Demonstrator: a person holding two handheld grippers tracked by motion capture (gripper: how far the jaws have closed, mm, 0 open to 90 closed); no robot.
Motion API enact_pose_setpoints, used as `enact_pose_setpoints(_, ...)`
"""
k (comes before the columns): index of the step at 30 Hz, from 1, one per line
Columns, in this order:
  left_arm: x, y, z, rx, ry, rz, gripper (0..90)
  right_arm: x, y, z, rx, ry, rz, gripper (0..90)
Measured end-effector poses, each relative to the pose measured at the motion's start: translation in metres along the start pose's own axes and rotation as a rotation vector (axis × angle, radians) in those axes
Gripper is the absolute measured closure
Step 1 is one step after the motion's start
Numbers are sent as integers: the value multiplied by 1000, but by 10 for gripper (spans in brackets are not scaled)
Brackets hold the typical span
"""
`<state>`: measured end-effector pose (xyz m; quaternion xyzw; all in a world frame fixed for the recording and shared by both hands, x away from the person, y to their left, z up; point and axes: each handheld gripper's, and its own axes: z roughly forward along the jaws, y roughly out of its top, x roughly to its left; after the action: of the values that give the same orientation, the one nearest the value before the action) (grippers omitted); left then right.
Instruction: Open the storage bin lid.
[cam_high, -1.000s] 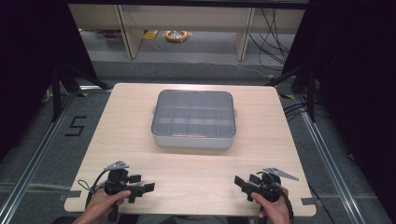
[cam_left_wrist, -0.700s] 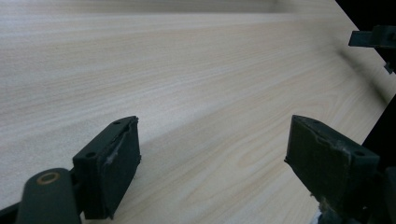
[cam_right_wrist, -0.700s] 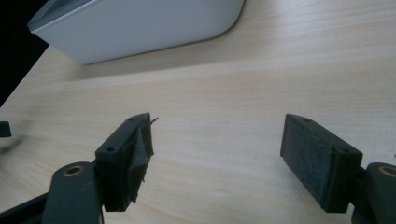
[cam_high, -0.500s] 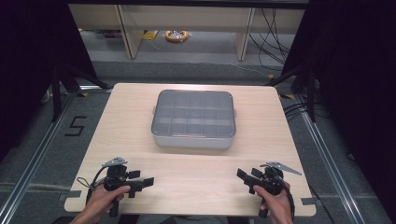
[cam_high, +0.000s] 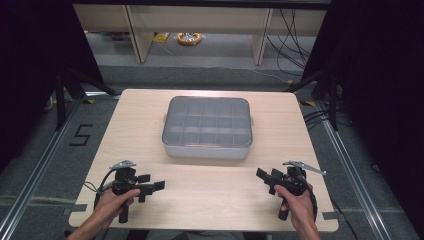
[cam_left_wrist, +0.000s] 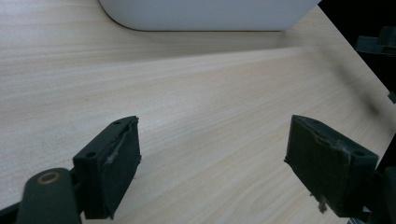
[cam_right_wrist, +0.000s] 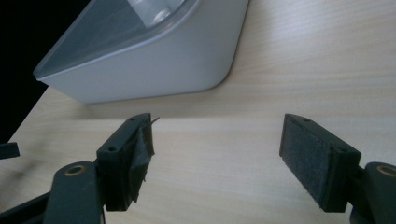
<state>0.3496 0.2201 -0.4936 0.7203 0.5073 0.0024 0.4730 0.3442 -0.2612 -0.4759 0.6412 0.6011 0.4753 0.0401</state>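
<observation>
On the wooden table (cam_high: 150, 125), the lidded box (cam_high: 207, 127) sits beyond the left claw (cam_high: 150, 185) and right claw (cam_high: 266, 179), both spread apart, empty.

Left tool (cam_high: 150, 185) jaws apart, right tool (cam_high: 265, 176) jaws apart, both hand-held

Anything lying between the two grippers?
No: just bare table between the left gripper and right gripper, seen in the high view.
</observation>
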Motion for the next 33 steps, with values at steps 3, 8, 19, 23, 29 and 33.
enact_pose_setpoints(3, 2, 3, 0, -7, 4, -2, 177, 0, 7, 2, -23, 4, -2, 278)
enact_pose_setpoints(8, 4, 5, 0, -18, 8, -8, 179, -9, 16, 8, -60, 16, -109, 284)
enact_pose_setpoints(19, -1, 21, -4, -47, -33, -34, 165, -5, 29, 8, -37, -2, 23, 286)
enact_pose_setpoints(23, -3, 31, -4, -72, -29, -27, 168, -11, 39, 12, -82, 16, -72, 286)
enact_pose_setpoints(29, 1, 46, 1, -82, -31, -27, 184, -3, 53, 17, -85, 32, -51, 290)
enact_pose_setpoints(33, 2, 58, 5, -103, -18, -37, 188, 1, 61, 21, -85, 43, -42, 291)
